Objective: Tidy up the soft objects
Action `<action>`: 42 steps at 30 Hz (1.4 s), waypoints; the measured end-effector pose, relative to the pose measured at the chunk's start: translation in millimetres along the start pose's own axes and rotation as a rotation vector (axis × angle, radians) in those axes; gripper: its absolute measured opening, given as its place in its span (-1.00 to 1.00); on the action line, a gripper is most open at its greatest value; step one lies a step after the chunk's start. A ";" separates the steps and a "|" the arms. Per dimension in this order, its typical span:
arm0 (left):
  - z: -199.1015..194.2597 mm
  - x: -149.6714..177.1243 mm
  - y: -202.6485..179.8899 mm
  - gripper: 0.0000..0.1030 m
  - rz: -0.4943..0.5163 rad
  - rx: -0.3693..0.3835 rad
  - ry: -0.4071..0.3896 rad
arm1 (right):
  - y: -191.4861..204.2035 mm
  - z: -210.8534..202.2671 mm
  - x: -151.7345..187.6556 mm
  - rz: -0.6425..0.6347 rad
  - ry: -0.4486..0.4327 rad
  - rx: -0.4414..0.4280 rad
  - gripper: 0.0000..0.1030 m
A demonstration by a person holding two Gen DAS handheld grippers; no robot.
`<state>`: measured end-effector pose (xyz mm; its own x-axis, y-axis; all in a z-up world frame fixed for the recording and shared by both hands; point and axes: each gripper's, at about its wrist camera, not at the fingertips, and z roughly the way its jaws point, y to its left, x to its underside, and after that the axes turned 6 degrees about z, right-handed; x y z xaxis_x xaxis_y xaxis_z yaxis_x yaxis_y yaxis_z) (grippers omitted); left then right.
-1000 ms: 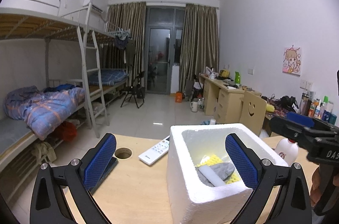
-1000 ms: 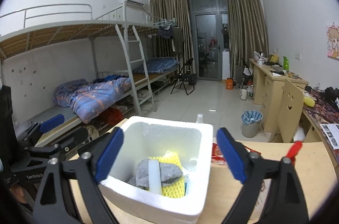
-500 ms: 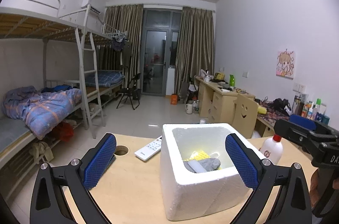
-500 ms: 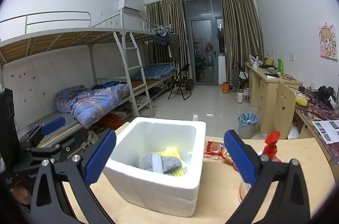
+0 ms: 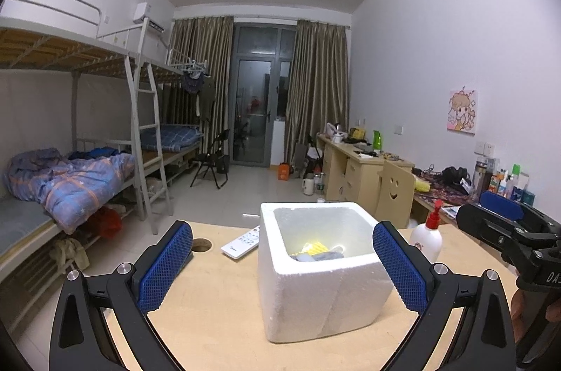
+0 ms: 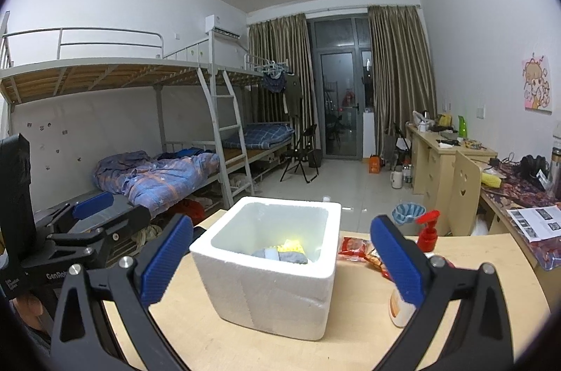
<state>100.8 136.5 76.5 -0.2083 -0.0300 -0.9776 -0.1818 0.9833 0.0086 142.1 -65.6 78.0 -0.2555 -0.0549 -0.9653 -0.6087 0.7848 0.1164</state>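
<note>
My left fingers [image 5: 164, 265] were spread wide with nothing between them, and my right fingers [image 6: 166, 260] stood just as wide and empty. I had the left gripper [image 5: 282, 269] and the right gripper [image 6: 280, 260] both hanging above the near edge of the table [image 5: 217, 308], each facing the foam box [image 5: 315, 283], which sat upright on the wood between the two sets of pads as I saw it. Inside the box, low against the bottom, lay a grey cloth [image 6: 287, 256] with a yellow sponge [image 6: 290, 244] behind it and a pale strip [image 6: 270, 253] across the cloth; I could not tell what the strip was. A remote [image 5: 242, 242] lay on the table just left of the box, next to a round hole [image 5: 202, 244]. A pump bottle [image 5: 426, 239] with a red top stood close to the box's right side, and some red snack packets [image 6: 356, 248] lay near it.
</note>
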 end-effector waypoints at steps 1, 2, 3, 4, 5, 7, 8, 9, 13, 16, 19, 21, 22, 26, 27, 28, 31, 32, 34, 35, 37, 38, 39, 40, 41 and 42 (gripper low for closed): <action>-5.1 1.0 -1.7 0.99 0.001 0.002 -0.005 | 1.1 -3.3 1.3 -0.001 -0.003 -0.001 0.99; -9.8 1.7 -3.6 0.99 0.007 0.001 -0.006 | 1.7 -5.7 2.3 -0.002 -0.005 -0.002 0.99; -14.0 1.9 -4.3 0.99 0.012 -0.001 -0.008 | 2.3 -8.4 2.9 -0.004 -0.009 -0.004 0.99; -18.4 2.3 -5.0 0.99 0.012 -0.003 -0.013 | 3.4 -11.8 3.6 -0.006 -0.015 -0.003 0.99; -21.2 1.6 -5.7 0.99 0.011 -0.002 -0.015 | 3.4 -15.7 3.5 -0.008 -0.021 -0.002 0.99; -28.0 1.1 -8.3 0.99 0.009 0.004 -0.017 | 3.6 -24.4 3.6 -0.010 -0.036 -0.002 0.99; -32.5 0.7 -9.6 0.99 0.008 0.003 -0.022 | 2.8 -27.2 2.7 -0.011 -0.042 -0.003 0.99; -36.9 1.0 -10.5 0.99 0.006 0.001 -0.029 | 4.4 -31.5 4.5 -0.012 -0.047 -0.003 0.99; -55.4 3.0 -14.8 0.99 -0.004 -0.001 -0.049 | 5.5 -43.3 5.6 -0.012 -0.061 -0.007 0.99; -67.7 3.8 -21.8 0.99 0.017 0.004 -0.056 | 6.1 -52.0 7.9 -0.006 -0.074 -0.007 0.99; -76.4 4.5 -28.9 0.99 0.039 0.003 -0.070 | 6.8 -62.0 13.3 -0.001 -0.083 -0.006 0.99; -82.6 7.4 -33.2 0.99 0.044 0.009 -0.077 | 6.7 -67.8 17.0 0.002 -0.086 0.000 0.99; -84.9 8.5 -34.7 0.99 0.047 0.009 -0.077 | 6.2 -69.0 18.1 0.003 -0.085 0.004 0.99; -94.1 15.6 -40.8 0.99 0.057 -0.004 -0.078 | 6.9 -78.3 24.9 0.009 -0.092 0.016 0.99; -96.3 17.6 -41.9 0.99 0.058 -0.003 -0.077 | 6.7 -79.8 26.4 0.010 -0.094 0.017 0.99; -98.2 19.8 -43.5 0.99 0.062 0.004 -0.075 | 6.7 -81.4 29.0 0.011 -0.095 0.020 0.99; -102.2 27.8 -46.8 0.99 0.065 0.019 -0.070 | 7.2 -86.7 38.0 0.007 -0.107 0.029 0.99; -104.0 30.5 -47.8 0.99 0.068 0.020 -0.072 | 7.7 -88.7 40.4 0.003 -0.110 0.031 0.99; -106.4 38.1 -49.6 0.99 0.070 0.025 -0.084 | 10.0 -90.0 48.1 -0.011 -0.121 0.039 0.99; -107.1 42.6 -50.0 0.99 0.067 0.027 -0.090 | 9.2 -91.1 51.1 -0.015 -0.124 0.043 0.99; -107.6 51.1 -51.1 0.99 0.067 0.023 -0.093 | 8.0 -91.7 60.8 -0.017 -0.125 0.047 0.99; -107.2 55.5 -52.1 0.99 0.068 0.026 -0.092 | 5.7 -91.6 64.7 -0.004 -0.122 0.042 0.99; -106.2 60.5 -53.0 0.99 0.064 0.029 -0.085 | 2.3 -90.9 68.2 0.018 -0.117 0.036 0.99; -105.2 63.7 -52.1 0.99 0.060 0.032 -0.077 | -0.7 -90.4 71.1 0.038 -0.114 0.027 0.99; -104.5 67.2 -51.9 0.99 0.056 0.038 -0.072 | -2.6 -90.8 73.9 0.050 -0.113 0.021 0.99; -104.2 70.2 -52.5 0.99 0.050 0.040 -0.070 | -4.6 -90.3 76.2 0.059 -0.112 0.021 0.99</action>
<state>-4.4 64.1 29.3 -0.1487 0.0308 -0.9884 -0.1335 0.9897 0.0509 57.6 -129.2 25.0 -0.2040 0.0600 -0.9771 -0.5787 0.7977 0.1698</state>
